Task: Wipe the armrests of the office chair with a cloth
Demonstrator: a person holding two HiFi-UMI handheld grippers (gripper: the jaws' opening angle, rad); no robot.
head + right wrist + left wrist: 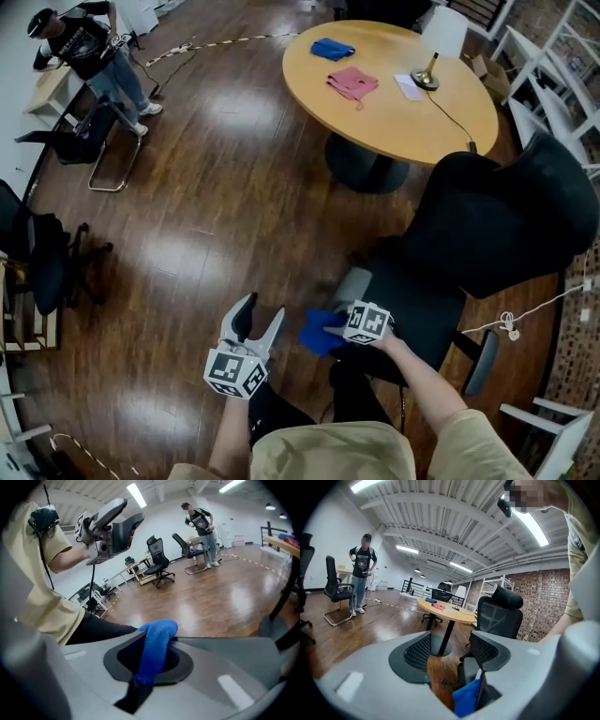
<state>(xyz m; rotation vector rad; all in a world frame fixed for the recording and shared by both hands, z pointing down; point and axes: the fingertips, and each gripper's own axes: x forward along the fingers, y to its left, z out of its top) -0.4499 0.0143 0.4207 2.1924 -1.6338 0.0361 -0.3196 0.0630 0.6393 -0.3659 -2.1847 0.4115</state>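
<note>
Cloth [154, 651], blue, is pinched between the fingers [183, 663] of the right gripper [330, 330], bunched and folded over their tips. In the head view it sits just beside the grey armrest [353, 285] of the black office chair [487, 225]; whether it touches the pad cannot be told. The left gripper [256, 324] hovers near, to the left of the cloth, its own fingers [415, 651] apart with nothing between them, pointing towards the chair. Beyond the chair stands a round wooden desk [375, 122] bearing a blue rag [332, 49], a pink rag [352, 83] and a lamp [439, 37].
</note>
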